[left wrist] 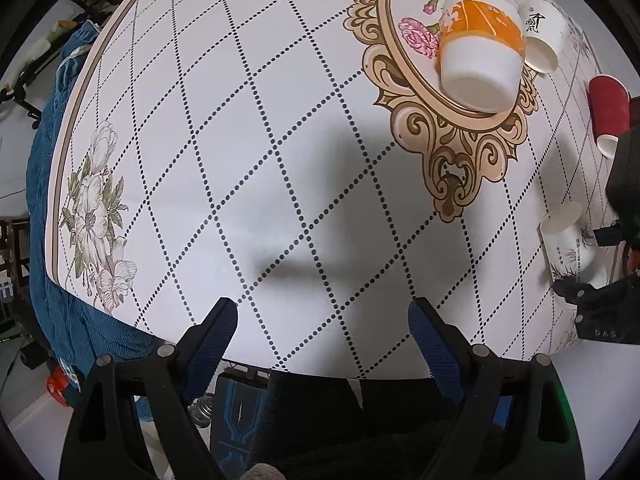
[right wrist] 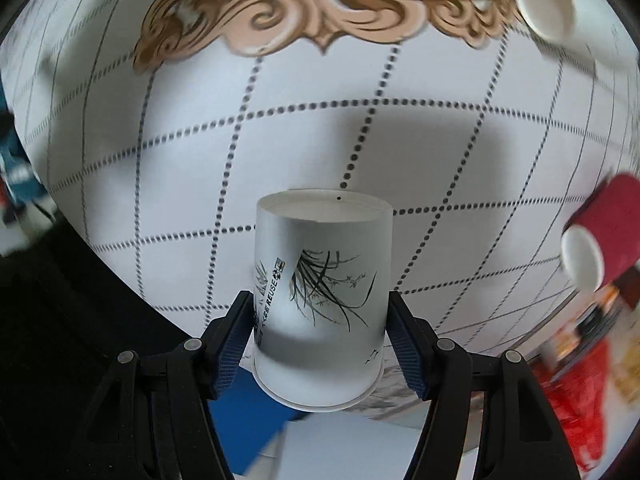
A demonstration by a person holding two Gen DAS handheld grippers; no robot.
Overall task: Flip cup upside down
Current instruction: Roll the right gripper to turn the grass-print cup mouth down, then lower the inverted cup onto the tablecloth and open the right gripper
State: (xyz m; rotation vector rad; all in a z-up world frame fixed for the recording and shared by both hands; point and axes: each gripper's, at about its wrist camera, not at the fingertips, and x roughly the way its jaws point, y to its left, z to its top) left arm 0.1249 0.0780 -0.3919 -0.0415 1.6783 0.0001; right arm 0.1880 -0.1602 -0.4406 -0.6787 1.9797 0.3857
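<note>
A white paper cup with black ink orchid drawings (right wrist: 320, 300) sits between my right gripper's (right wrist: 320, 320) blue pads, which press on its sides. Its closed base points away from the camera and its rolled rim is near the camera, so it is held inverted above the table. The same cup (left wrist: 572, 248) shows at the right edge of the left wrist view, held by the right gripper (left wrist: 600, 304). My left gripper (left wrist: 324, 320) is open and empty over the patterned tablecloth near the table's front edge.
An orange-and-white cup (left wrist: 480, 52) stands upside down on the ornate medallion (left wrist: 452, 152). A white cup with black writing (left wrist: 542, 32) is behind it. A red cup (left wrist: 608, 112) is at the right, also in the right wrist view (right wrist: 600, 236). A blue-covered chair (left wrist: 52, 200) is left of the table.
</note>
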